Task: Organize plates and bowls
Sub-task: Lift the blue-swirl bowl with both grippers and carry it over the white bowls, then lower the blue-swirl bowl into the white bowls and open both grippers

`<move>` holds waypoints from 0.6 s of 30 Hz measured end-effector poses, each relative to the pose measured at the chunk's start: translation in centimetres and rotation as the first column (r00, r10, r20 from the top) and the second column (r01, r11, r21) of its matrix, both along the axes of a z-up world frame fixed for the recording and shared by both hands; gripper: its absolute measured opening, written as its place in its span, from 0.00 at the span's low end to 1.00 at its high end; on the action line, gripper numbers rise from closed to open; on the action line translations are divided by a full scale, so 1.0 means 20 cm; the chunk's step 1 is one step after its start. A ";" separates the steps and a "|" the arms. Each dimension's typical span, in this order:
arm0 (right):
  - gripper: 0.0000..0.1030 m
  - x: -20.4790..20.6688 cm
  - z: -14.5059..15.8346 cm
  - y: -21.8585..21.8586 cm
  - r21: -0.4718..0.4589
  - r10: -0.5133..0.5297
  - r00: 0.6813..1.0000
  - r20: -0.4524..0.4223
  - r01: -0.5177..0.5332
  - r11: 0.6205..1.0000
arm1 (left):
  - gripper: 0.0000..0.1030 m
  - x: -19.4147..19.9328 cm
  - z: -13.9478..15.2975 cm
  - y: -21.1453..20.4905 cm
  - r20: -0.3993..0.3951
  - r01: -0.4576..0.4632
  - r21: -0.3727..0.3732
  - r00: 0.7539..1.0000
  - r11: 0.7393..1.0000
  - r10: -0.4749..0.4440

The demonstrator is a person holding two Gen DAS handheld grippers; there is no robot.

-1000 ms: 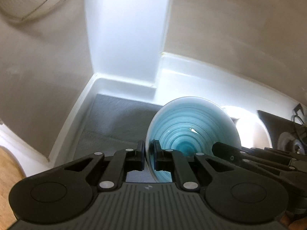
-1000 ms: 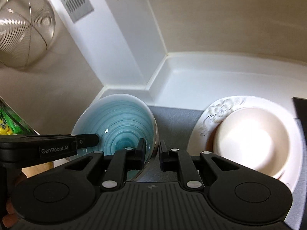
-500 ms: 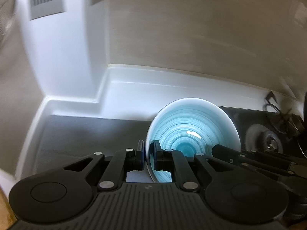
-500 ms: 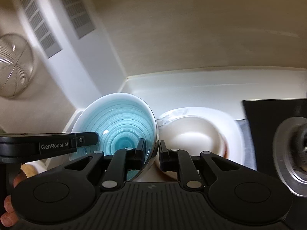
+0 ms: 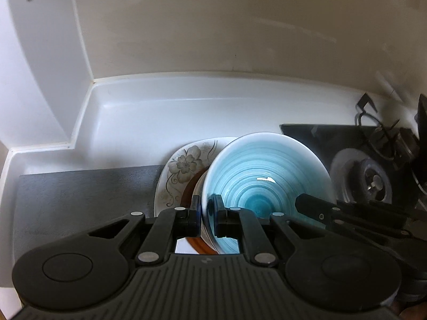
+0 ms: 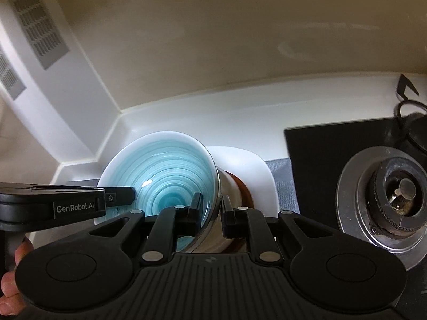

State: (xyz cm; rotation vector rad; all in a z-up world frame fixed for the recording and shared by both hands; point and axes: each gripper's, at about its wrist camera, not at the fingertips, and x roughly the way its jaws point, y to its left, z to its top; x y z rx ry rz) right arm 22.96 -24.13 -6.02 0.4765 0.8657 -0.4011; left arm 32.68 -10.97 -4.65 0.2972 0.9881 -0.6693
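A blue striped bowl (image 5: 264, 176) is held by both grippers, one on each side of its rim. My left gripper (image 5: 206, 212) is shut on its left rim. My right gripper (image 6: 210, 210) is shut on its right rim; the bowl also shows in the right wrist view (image 6: 165, 170). The bowl hangs just above a white flowered plate (image 5: 181, 170) that carries a cream bowl with a brown rim (image 6: 232, 186). The plate shows in the right wrist view too (image 6: 256, 170). The cream bowl is mostly hidden by the blue one.
The plate rests on a grey mat (image 5: 80, 192) on a white counter (image 5: 160, 112). A black gas hob with a burner (image 6: 397, 194) lies to the right. White wall panels with vents (image 6: 37, 24) stand at the left.
Both grippers have carried the blue bowl rightward, from over the bare mat to above the flowered plate and cream bowl. The hob has come further into view.
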 end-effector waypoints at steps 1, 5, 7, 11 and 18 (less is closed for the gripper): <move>0.14 0.01 -0.02 -0.01 0.002 -0.003 1.000 -0.006 0.003 1.000 | 0.09 0.00 -0.01 -0.01 0.001 0.003 0.006 1.000 1.000 -0.003; 0.14 0.02 -0.07 -0.03 0.002 -0.008 1.000 -0.024 0.008 1.000 | 0.09 0.03 -0.07 -0.04 -0.015 0.008 0.023 1.000 1.000 -0.008; 0.14 0.03 -0.09 -0.04 0.008 -0.012 0.999 -0.032 0.012 1.000 | 0.09 0.04 -0.09 -0.04 -0.019 0.012 0.031 1.000 0.999 -0.012; 0.14 0.05 -0.12 -0.06 0.018 -0.010 0.999 -0.037 0.011 1.000 | 0.09 0.05 -0.10 -0.04 -0.015 0.014 0.036 1.000 0.999 -0.013; 0.08 0.07 -0.14 -0.05 -0.027 0.008 0.999 -0.033 -0.009 1.000 | 0.10 0.08 -0.14 -0.05 -0.001 0.008 0.060 1.000 0.998 -0.008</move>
